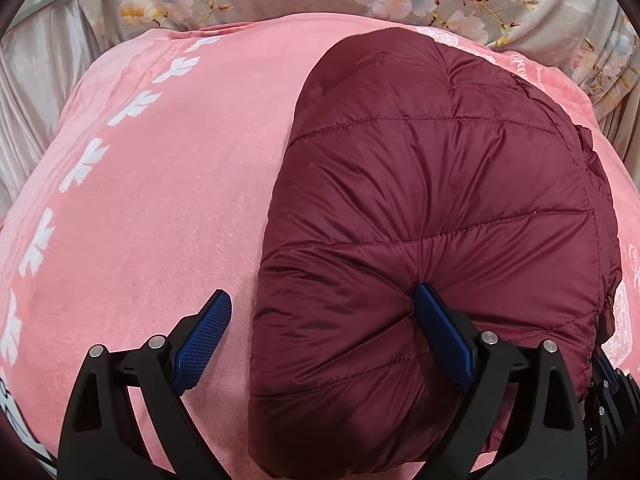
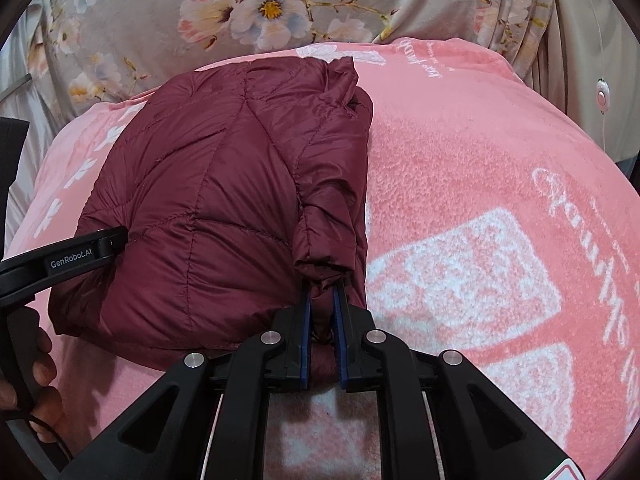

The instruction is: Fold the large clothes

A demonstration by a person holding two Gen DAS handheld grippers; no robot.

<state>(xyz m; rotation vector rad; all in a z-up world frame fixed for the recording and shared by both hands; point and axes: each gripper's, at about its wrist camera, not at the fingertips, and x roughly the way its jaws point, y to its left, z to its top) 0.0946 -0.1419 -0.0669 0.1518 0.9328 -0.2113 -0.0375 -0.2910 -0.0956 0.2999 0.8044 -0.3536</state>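
Observation:
A dark red quilted puffer jacket (image 1: pixel 432 184) lies folded into a compact bundle on a pink blanket (image 1: pixel 168 184). My left gripper (image 1: pixel 322 300) is open; its right finger presses into the jacket's near edge and its left finger hangs over the blanket. In the right wrist view the jacket (image 2: pixel 216 200) lies at centre left. My right gripper (image 2: pixel 322 296) is shut on a rolled fold of the jacket at its near right edge. The left gripper's black arm (image 2: pixel 60 256) touches the jacket's left side there.
The pink blanket (image 2: pixel 480 200) with white prints covers the bed. A grey floral sheet (image 2: pixel 256 12) hangs behind it. A white cord with a button (image 2: pixel 603 96) hangs at the right. A hand (image 2: pixel 40 364) holds the left gripper's handle.

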